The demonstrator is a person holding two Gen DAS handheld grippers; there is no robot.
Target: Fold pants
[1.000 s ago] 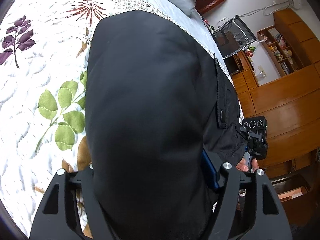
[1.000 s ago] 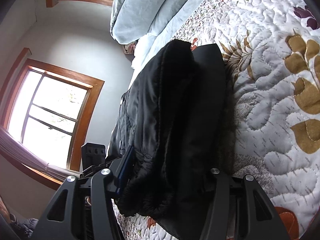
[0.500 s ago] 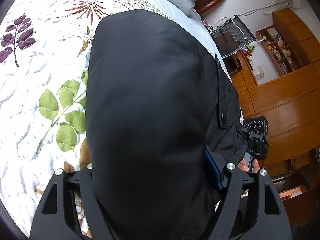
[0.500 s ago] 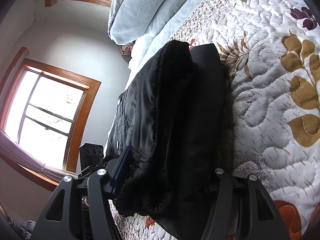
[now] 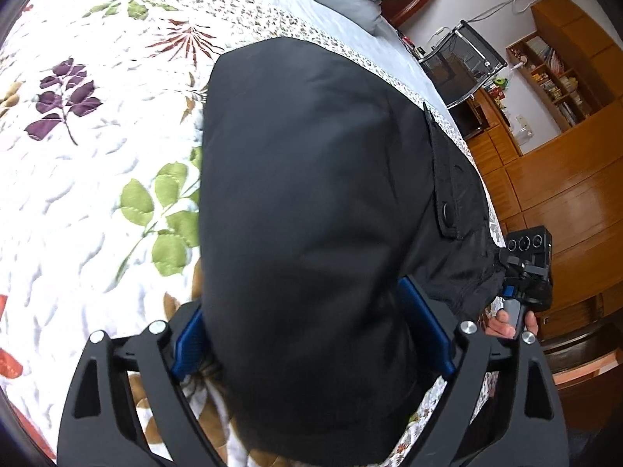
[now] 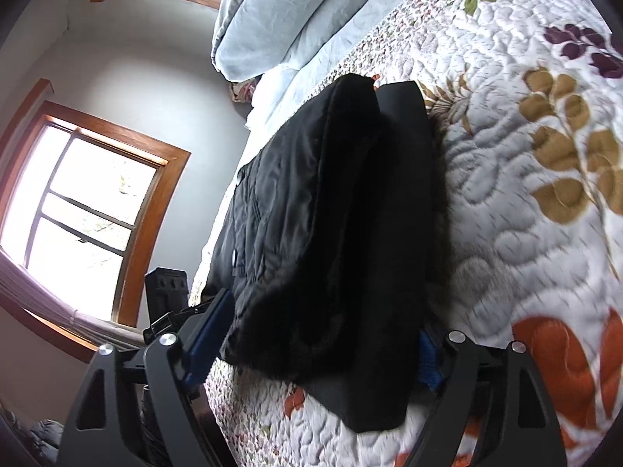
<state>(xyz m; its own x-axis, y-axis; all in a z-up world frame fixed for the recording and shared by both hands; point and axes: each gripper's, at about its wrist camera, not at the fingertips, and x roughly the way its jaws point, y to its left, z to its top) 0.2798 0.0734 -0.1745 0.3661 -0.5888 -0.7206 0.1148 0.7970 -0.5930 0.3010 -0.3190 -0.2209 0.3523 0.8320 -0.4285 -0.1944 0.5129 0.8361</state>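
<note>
Fabric hides most of what matters: in the left wrist view the black pants (image 5: 311,233) fill the space between the fingers of the left gripper (image 5: 311,334), covering the inner faces of the blue pads (image 5: 426,330), so whether the pads press the cloth or merely straddle it cannot be told. The right gripper (image 6: 311,346) shows the same trouble in its own view, its blue pads (image 6: 208,330) spread wide on either side of the folded stack, the right-hand pad almost wholly buried behind the dark cloth, and its grip likewise cannot be told. Both tools point along the pants from the near end, low over the bed, fingers angled slightly down. In the left view, the other gripper's camera block and the hand (image 5: 506,323) holding it peek out past the pants' edge, partly cut off by the cloth. The pants lie folded in layers on the flowered quilt (image 5: 97,194), a buttoned pocket flap (image 5: 444,194) visible on one side. Beyond are pale blue pillows (image 6: 292,11), a window (image 6: 85,214) and wooden cabinets (image 5: 564,194).
</note>
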